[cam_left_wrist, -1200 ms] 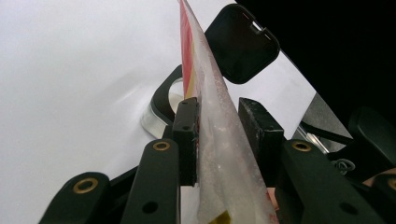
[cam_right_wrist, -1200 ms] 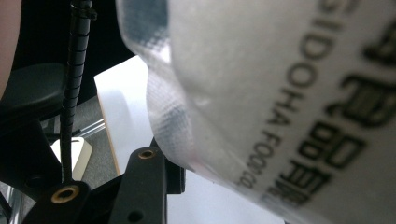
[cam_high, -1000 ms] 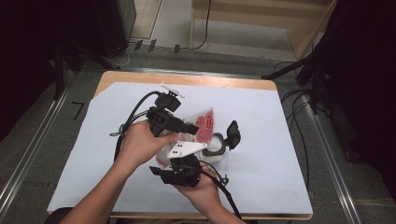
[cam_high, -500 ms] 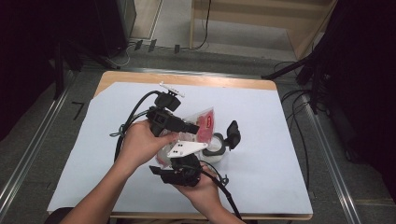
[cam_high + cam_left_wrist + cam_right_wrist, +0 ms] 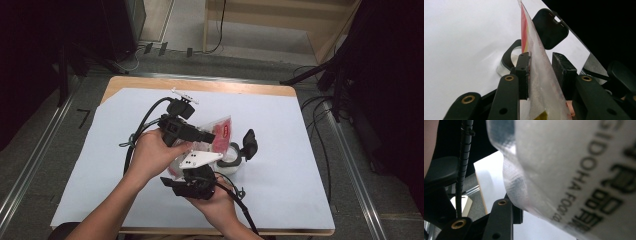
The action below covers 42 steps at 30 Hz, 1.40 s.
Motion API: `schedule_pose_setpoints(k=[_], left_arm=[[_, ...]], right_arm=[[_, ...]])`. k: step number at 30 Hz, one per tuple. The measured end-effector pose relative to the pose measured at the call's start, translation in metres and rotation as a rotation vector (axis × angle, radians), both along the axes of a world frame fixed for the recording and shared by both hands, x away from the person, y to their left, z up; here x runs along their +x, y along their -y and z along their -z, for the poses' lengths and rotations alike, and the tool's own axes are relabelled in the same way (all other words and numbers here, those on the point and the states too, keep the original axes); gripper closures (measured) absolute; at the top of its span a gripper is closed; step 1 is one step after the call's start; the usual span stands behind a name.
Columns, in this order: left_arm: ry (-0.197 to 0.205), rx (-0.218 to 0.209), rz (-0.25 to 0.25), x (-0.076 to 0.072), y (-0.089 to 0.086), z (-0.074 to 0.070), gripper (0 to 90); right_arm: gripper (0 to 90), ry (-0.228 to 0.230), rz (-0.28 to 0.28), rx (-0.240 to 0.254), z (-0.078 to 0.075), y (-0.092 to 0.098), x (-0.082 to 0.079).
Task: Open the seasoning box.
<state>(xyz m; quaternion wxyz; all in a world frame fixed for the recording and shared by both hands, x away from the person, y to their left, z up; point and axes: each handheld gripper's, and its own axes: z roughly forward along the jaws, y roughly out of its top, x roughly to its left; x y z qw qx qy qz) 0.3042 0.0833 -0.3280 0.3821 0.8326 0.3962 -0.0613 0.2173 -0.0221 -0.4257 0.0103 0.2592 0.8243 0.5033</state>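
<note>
A clear plastic bag with a red label hangs above the middle of the table between both grippers. My left gripper points right and is shut on the bag, which runs edge-on between its pads. My right gripper, under its white plate, points up at the bag from the near side. In the right gripper view the printed bag lies against the left pad and covers the other jaw. A small clear container stands beside them, its black lid flipped open.
A white sheet covers the wooden table, bare to the right and far side. Black cables trail from the grippers over the left half. Dark stands and cables sit on the floor beyond the right edge.
</note>
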Motion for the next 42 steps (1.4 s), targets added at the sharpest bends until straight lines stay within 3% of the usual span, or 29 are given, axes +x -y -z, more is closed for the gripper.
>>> schedule_pose_setpoints(k=[13,42], left_arm=[[-0.013,-0.015,-0.005,0.0078,0.0029,0.0014,69.2],[-0.012,-0.014,0.004,0.0071,0.0027,0.0013,69.2]], right_arm=[[63.6,0.003,0.009,-0.002,0.0016,0.0036,0.0074],[63.7,-0.009,0.005,-0.01,-0.0006,0.0044,0.0056]])
